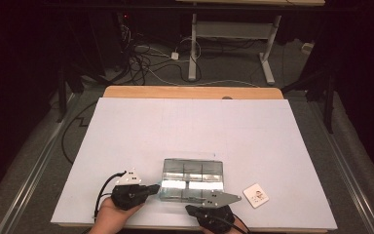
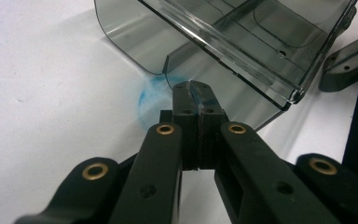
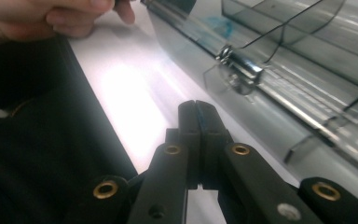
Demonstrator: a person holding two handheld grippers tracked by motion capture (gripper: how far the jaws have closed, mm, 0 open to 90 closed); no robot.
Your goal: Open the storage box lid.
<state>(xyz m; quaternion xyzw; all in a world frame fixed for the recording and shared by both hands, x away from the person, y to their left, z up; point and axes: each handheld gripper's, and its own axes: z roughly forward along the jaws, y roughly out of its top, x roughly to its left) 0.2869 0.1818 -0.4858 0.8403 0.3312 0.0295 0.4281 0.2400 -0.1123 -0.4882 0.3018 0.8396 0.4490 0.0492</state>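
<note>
Left gripper (image 2: 196, 91): 2 jaws clenched together, nothing between, tips just at near-left corner of clear plastic compartment box (image 1: 193, 179), touching or not unclear. Blue smudge (image 2: 150, 95) on sheet beside tips. Right gripper (image 3: 196, 108): jaws clenched, empty, near box's front edge and metal latch (image 3: 239, 65). Box sits near front middle of white table sheet (image 1: 195, 126), between both grippers. Small white card (image 1: 255, 195) lies right of box.

We're looking at a lab or recording workspace: dark curtained surroundings, loose cables (image 1: 148, 61) snaking over grey carpet, a height-adjustable desk frame (image 1: 233, 36) at the back, and a white sheet covering the wooden table (image 1: 190, 91) edge to edge.
</note>
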